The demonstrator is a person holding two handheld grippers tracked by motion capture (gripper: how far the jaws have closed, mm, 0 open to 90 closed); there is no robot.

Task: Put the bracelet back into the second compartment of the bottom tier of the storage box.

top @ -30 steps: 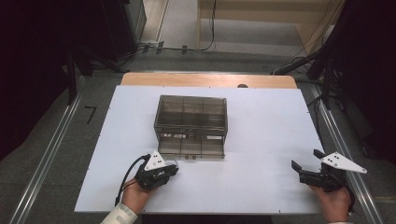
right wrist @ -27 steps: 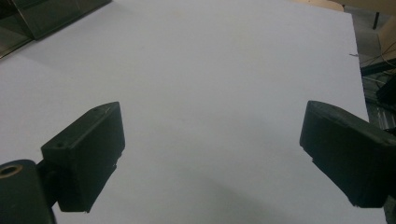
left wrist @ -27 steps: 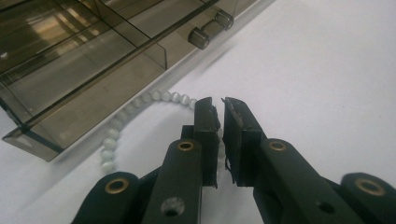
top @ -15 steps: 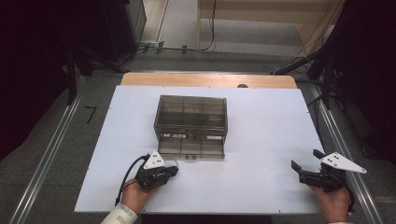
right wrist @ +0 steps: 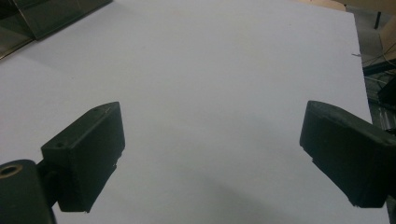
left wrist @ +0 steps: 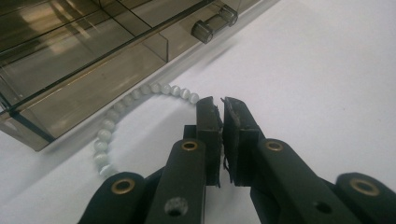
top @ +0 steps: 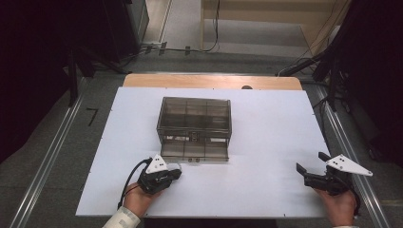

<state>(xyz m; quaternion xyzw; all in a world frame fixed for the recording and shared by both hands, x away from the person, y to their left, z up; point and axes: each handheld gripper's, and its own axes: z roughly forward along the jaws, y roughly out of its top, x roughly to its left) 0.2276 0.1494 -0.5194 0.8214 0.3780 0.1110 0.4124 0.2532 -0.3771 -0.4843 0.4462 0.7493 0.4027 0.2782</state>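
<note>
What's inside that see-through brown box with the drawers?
Through the smoky walls of the box, only dividers and bare compartments show; anything small stays too dim to tell. A string of white beads lies outside, on the table by its bottom drawer.

The bead string (left wrist: 135, 100) curves from the left gripper (left wrist: 219, 105) round to the lower left, where its end passes behind the gripper's body, and whether the nearly closed jaws actually pinch a bead cannot be told, since the last bead sits right at the tip of the left jaw. In the high view the beads are too small to make out beside the box (top: 194, 128), and the box is cut by the top and left edges of the left gripper view (only a corner of it enters the right gripper view). The right gripper (right wrist: 210, 140) has both jaws cut off at the bottom and right edges.
</note>
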